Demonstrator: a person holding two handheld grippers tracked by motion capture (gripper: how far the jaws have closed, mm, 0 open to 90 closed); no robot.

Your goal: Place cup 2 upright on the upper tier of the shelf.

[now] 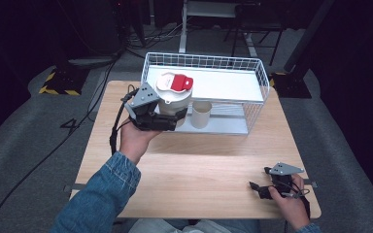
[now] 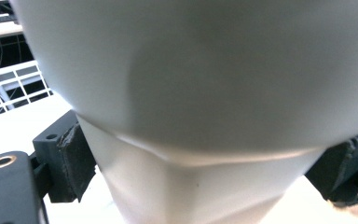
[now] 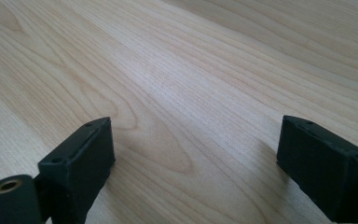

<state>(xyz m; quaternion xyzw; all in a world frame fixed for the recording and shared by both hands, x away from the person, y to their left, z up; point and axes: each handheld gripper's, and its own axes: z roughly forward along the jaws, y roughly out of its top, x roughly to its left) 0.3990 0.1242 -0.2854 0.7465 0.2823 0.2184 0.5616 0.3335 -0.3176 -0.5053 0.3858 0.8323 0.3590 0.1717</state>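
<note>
A white tub [image 1: 176, 103] with a red and white lid [image 1: 174, 83] stands upright at the front left of the white wire basket [image 1: 204, 59]. My left gripper [image 1: 171, 121] comes at it from the left and is shut on its lower body. In the left gripper view the tub [image 2: 205, 88] looms close between the jaws, and a pad [image 2: 74, 161] presses its side. Whether the tub rests on the basket floor I cannot tell. My right gripper [image 1: 258, 188] lies low at the table's front right, open, and in the right gripper view its jaws [image 3: 196, 158] stand wide over bare wood.
A beige cup [image 1: 201, 114] stands upright in the basket just right of the tub. A white board [image 1: 223, 83] fills the basket's back part. The wooden table [image 1: 199, 165] spreads between my two hands. Cables and stands sit on the floor beyond.
</note>
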